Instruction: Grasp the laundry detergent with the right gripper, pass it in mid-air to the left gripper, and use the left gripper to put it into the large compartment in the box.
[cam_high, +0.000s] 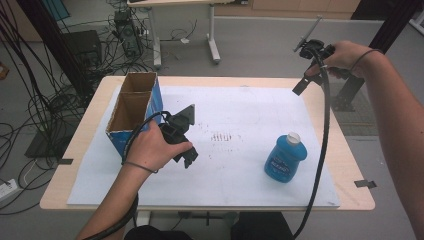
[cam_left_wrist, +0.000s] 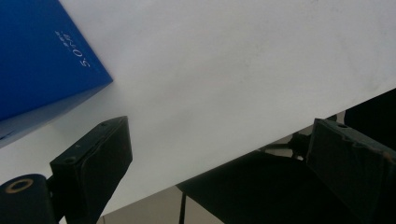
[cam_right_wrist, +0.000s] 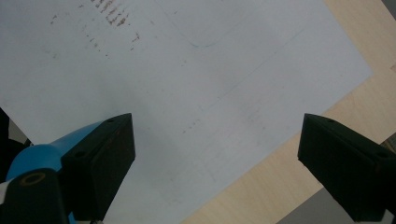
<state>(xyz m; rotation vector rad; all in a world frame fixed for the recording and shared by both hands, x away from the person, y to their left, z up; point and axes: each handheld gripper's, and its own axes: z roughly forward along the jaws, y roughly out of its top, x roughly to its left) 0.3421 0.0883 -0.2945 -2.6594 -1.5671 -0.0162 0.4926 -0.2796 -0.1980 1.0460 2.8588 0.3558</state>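
Note:
A blue bottle (cam_high: 284, 160) with a white cap stands upright on the white sheet (cam_high: 240, 115), right of the middle. In the right gripper view the blue bottle (cam_right_wrist: 42, 151) shows partly behind the left-hand jaw. An open-topped blue cardboard box (cam_high: 131, 110) with two compartments sits at the sheet's left edge. My left gripper (cam_high: 187, 159) hovers low just right of the box, jaws open and empty. In its own view the left gripper (cam_left_wrist: 217, 128) looks past the blue box (cam_left_wrist: 42, 60) onto bare sheet. My right gripper (cam_high: 306, 57) is held high over the table's far right corner. Seen in its own view, the right gripper (cam_right_wrist: 215, 123) is open with nothing between its jaws.
The wooden table (cam_high: 350, 150) shows beyond the sheet's right edge. Faint brown marks (cam_high: 221, 136) sit mid-sheet. Cables and equipment (cam_high: 90, 45) lie on the floor at far left. Another desk's white legs (cam_high: 214, 47) stand behind. A dark object (cam_left_wrist: 243, 191) lies below the table's near edge.

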